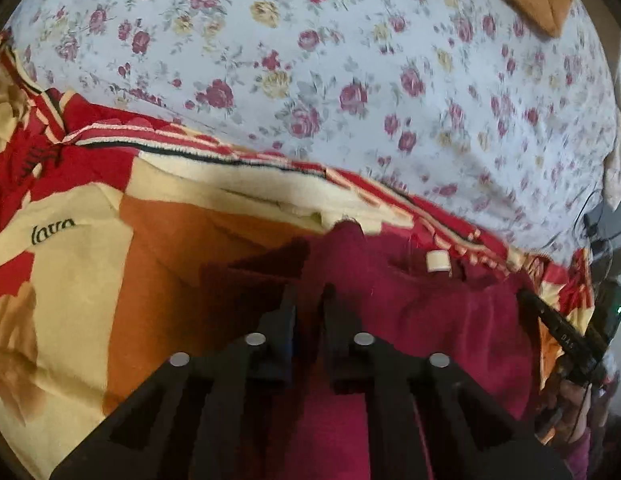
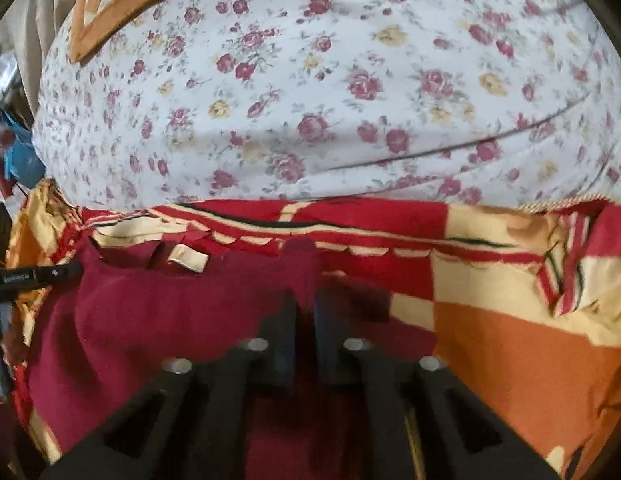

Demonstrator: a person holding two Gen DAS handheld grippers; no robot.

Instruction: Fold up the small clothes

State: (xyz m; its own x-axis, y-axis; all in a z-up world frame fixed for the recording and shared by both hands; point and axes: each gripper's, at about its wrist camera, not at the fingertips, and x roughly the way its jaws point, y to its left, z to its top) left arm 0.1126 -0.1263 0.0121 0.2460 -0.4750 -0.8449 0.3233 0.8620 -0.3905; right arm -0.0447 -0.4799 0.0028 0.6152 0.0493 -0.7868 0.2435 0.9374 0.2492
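A small dark red garment (image 1: 422, 304) with a cream neck label (image 1: 437, 261) lies on a red, cream and orange blanket (image 1: 122, 264). My left gripper (image 1: 310, 300) is shut on the garment's left shoulder edge, cloth pinched between its fingers. In the right wrist view the same garment (image 2: 162, 308) and its label (image 2: 188, 258) show. My right gripper (image 2: 305, 304) is shut on the garment's right shoulder edge. The other gripper shows at the right edge of the left wrist view (image 1: 566, 332) and at the left edge of the right wrist view (image 2: 26, 276).
A white sheet with red and yellow roses (image 1: 350, 80) covers the bed beyond the blanket (image 2: 510, 320). An orange and cream cushion (image 2: 110, 12) lies at the far corner. Cables and a dark device (image 1: 606, 240) sit at the bed's right side.
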